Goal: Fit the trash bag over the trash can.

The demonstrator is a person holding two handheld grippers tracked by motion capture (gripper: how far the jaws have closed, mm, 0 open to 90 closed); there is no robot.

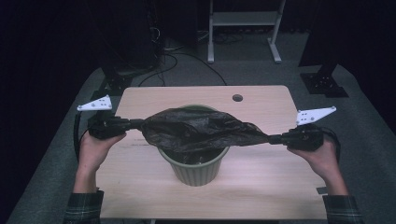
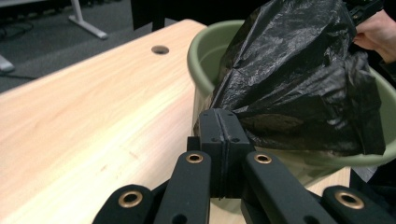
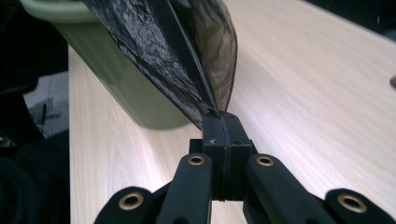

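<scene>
A black plastic bag [image 1: 198, 129] is stretched flat over the mouth of a green ribbed bin [image 1: 196, 170] in the middle of the table. My left gripper [image 1: 140, 123] is shut on the bag's left edge, level with the bin's rim. My right gripper [image 1: 272, 138] is shut on the bag's right edge, pulled out past the rim. In the left gripper view the closed jaws pinch the bag [image 2: 299, 74] beside the bin's rim [image 2: 198, 56]. In the right gripper view the bag [image 3: 187, 56] fans out from the closed jaws toward the bin [image 3: 126, 88].
The bin stands on a light wooden table [image 1: 261, 182] with a round cable hole [image 1: 237, 98] at the back. A white desk frame [image 1: 243, 28] and cables lie on the floor beyond. Bare tabletop lies on both sides of the bin.
</scene>
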